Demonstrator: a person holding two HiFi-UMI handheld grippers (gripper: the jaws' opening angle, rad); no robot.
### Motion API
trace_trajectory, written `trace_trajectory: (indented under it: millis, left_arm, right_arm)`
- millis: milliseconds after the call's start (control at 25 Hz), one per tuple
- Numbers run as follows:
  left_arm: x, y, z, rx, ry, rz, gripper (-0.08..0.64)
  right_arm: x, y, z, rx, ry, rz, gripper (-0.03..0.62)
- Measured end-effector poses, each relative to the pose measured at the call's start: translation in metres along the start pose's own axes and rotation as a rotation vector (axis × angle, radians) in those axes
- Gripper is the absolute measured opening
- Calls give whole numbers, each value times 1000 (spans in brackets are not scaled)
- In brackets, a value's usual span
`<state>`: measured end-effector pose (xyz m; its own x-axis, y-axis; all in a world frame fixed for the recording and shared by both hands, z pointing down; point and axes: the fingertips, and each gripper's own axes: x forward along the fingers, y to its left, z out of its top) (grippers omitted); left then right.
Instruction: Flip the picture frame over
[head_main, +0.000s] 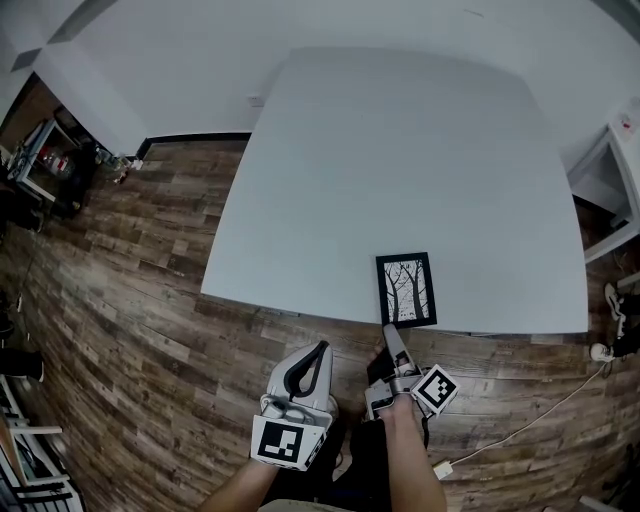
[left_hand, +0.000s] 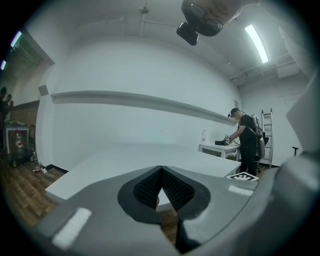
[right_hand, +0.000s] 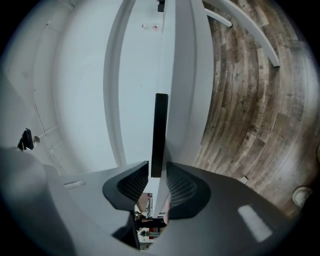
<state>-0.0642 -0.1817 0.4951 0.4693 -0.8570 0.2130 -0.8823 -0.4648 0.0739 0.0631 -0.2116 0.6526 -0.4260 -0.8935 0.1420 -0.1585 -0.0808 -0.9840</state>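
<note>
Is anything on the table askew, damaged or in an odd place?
Nothing is damaged or spilled. The picture frame lies face up at the table's near edge, its rim between the right gripper's jaws.

The picture frame (head_main: 406, 290) is black with black-and-white trees, the table (head_main: 400, 160) pale grey, the floor (head_main: 120, 300) brown planks.

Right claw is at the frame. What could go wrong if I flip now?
The right claw has only the picture frame's near end between its tips, so it may slip out mid-turn. The frame lies at the table's near edge; dropped, it could fall to the wood floor.
</note>
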Motion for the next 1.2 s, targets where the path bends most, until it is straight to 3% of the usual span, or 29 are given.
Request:
trace_trajectory:
  millis: [280, 480, 680, 840, 1200]
  left_arm:
    - [-2, -1, -12, -2, 52, -2, 0]
    - [1, 0, -2, -5, -9, 1, 0]
    - [0, -1, 0, -8, -6, 5, 0]
    - [-2, 1, -1, -5, -5, 8, 0]
    - [-3, 7, 12, -4, -44, 19, 0]
  right_arm:
    - [0, 2, 1, 27, -17, 30, 110]
    - [-2, 1, 0, -3, -21, 7, 91]
    - [-4, 6, 4, -60, -19, 3, 91]
    - [-8, 11, 1, -49, -16, 16, 91]
    - [-15, 41, 9, -65, -33, 113, 89]
